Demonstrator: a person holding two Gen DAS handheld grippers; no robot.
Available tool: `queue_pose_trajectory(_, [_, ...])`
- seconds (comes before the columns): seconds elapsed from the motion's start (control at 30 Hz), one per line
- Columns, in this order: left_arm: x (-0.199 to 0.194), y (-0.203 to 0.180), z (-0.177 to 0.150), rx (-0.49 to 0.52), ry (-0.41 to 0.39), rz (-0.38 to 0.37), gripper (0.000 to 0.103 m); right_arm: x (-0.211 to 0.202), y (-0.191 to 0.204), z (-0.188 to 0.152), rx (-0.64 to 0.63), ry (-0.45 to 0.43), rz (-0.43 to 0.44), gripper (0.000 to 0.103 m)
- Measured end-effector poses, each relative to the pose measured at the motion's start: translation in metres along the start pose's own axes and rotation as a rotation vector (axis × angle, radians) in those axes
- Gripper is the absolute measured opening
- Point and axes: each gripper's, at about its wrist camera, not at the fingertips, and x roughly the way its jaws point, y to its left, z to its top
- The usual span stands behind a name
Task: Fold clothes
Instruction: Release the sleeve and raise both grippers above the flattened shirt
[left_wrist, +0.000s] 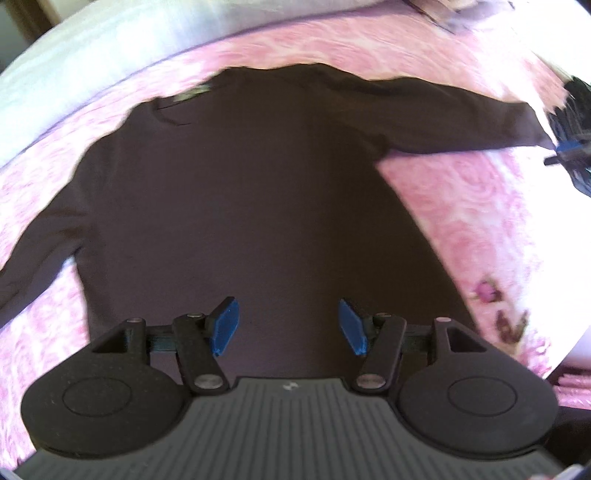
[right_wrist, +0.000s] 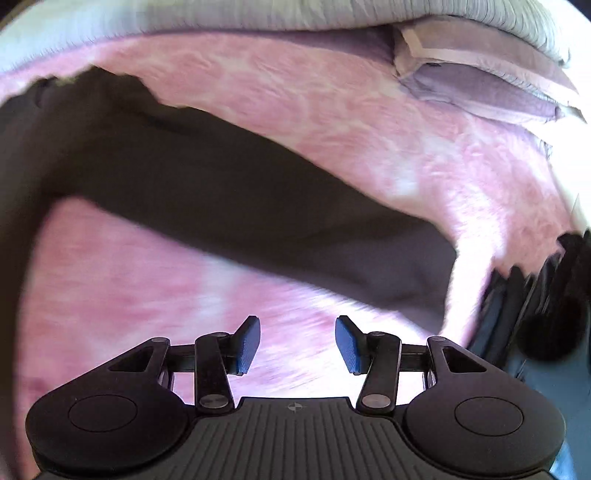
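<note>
Writing shows only as a small greenish neck label (left_wrist: 192, 95), too blurred to read, at the collar of the dark long-sleeved shirt (left_wrist: 240, 192), which lies spread flat on the pink patterned bedspread (left_wrist: 461, 206) with both sleeves out. The left gripper (left_wrist: 288, 326) hovers over the shirt's lower hem, its 2 blue pads apart and empty. The right gripper (right_wrist: 297, 341) hangs over bare bedspread beside the right sleeve (right_wrist: 295, 225), jaws likewise parted, grasping nothing. A greyish pillow (right_wrist: 487, 96) lies beyond.
</note>
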Motion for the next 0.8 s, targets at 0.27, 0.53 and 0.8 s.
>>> queue_pose_trajectory(0.27, [-0.021,0.125,-0.077,-0.071,-0.074,0.017,0.057,-0.047,0.137,-0.016,0.069,-0.031,0.033,0.051])
queue_pose_trajectory(0.53, [-0.057,0.264,-0.133,-0.026,-0.109,0.056,0.059,-0.11,0.286,-0.014,0.2,-0.081,-0.033,0.054])
queue_pose_trajectory(0.8, [-0.088,0.324,-0.161,-0.068,-0.124,0.042,0.063,-0.16,0.375,-0.001,0.159,-0.093,-0.056,0.093])
